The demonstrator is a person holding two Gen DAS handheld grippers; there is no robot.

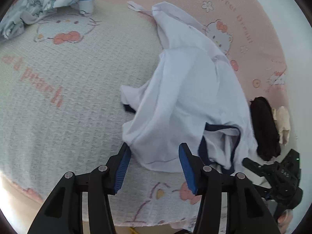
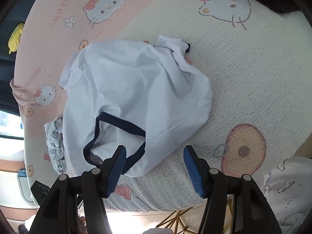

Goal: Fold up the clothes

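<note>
We've got the white shirt (image 1: 187, 101) crumpled on the cartoon-cat blanket (image 1: 68, 89), long axis running away from us, navy collar (image 2: 117, 124) nearest. Left gripper (image 1: 155, 167) and right gripper (image 2: 154, 167) both gape wide, holding nothing, tips at the shirt's near edge.

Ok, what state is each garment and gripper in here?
white T-shirt: crumpled, unfolded, navy collar facing the grippers
left gripper: open, at the shirt's edge
right gripper: open, by the collar
black garment: rolled, lying beside the shirt
patterned clothes: bunched in a heap
</note>
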